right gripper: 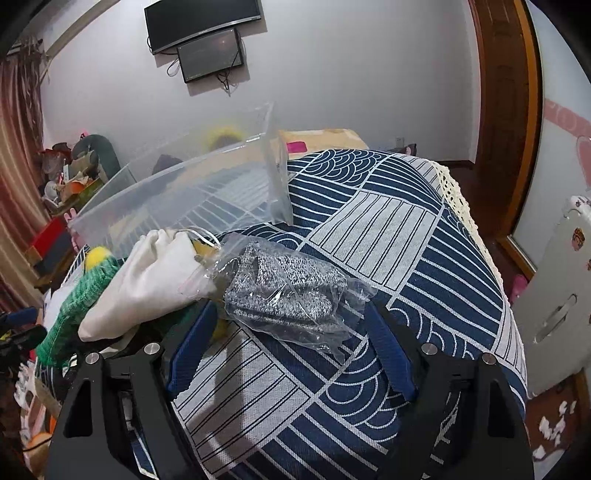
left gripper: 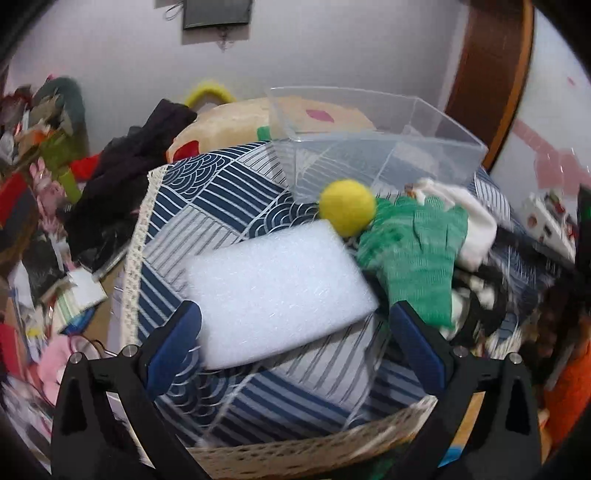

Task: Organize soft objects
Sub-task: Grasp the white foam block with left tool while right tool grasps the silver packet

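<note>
open left gripper (left gripper: 290,325), white foam block (left gripper: 277,291)

1. In front of me stands a pale, plain wall (right gripper: 351,74), evenly lit.
2. Two dark screens (right gripper: 203,33) hang on it, one below the other, with cables dangling.
3. To my right I see a brown wooden door frame (right gripper: 506,110).
4. A striped reddish curtain (right gripper: 18,155) hangs at my left.
5. Cluttered belongings (left gripper: 37,206) are heaped across the floor on the left.
6. A patterned blue-and-white cloth (right gripper: 388,229) covers the table.
</note>
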Motion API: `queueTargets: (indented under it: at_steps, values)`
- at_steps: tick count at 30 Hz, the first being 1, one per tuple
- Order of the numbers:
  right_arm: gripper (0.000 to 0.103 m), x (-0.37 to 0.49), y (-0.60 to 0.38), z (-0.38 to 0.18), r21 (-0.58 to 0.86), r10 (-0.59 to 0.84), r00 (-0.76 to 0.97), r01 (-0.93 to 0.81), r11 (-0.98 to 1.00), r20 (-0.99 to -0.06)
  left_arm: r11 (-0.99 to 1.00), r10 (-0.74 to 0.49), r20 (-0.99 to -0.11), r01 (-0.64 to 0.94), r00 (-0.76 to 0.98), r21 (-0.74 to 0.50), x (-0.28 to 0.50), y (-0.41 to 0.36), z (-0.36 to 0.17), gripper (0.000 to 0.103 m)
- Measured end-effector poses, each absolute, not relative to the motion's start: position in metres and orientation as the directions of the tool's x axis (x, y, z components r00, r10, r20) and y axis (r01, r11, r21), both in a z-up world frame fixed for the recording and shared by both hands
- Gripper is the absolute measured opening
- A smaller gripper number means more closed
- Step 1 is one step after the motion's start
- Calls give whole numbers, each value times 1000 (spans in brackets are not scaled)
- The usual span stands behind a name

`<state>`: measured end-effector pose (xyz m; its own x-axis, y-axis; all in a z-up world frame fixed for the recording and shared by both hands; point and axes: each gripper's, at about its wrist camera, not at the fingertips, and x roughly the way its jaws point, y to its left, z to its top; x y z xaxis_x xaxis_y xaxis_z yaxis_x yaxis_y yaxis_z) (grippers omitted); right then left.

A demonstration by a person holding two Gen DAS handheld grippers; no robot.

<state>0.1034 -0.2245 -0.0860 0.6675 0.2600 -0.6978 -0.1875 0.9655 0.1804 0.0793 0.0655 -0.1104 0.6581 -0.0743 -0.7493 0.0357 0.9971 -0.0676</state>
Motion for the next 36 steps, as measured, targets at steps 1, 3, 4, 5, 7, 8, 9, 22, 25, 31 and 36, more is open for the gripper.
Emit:
queueTargets:
  at_steps: [1,3,4,5,7,8,9,22,25,31,36]
  values:
    - [80,103,-224,-86,184,264,667,-189,965,-697,998,-58,-755,47,653,-37,79,66,-112,103]
    - [80,104,-223,-87,187,267,663,-191,964,-699,996,-21,-770,79,638,39,80,69,-118,103]
    - [80,104,-223,-88,187,268,660,-192,963,-702,993,-20,-781,101,624,55,83,71,-121,103]
    - [80,104,-223,-88,188,268,659,-191,963,-703,992,-25,-791,115,611,57,85,72,-124,103]
    - [80,104,-222,-87,188,268,660,-192,963,-702,989,-1,-805,119,594,87,95,76,-129,103]
    - [80,103,-222,-87,188,269,660,-193,963,-701,988,15,-807,114,590,102,101,77,-131,103]
    - [80,103,-222,-86,188,270,661,-195,963,-700,987,19,-815,117,580,106,108,79,-132,103]
    - [80,103,-220,-88,181,267,659,-197,964,-703,980,-72,-824,192,562,45,142,74,-131,102]
    - [80,103,-219,-87,179,265,660,-196,964,-704,986,-96,-818,164,567,-2,133,76,-128,94]
    - [80,103,-219,-87,182,267,659,-197,963,-703,982,-115,-819,186,562,-10,101,68,-122,75]
    - [80,102,-219,-87,188,275,656,-201,961,-703,977,-109,-807,214,580,22,92,66,-107,88]
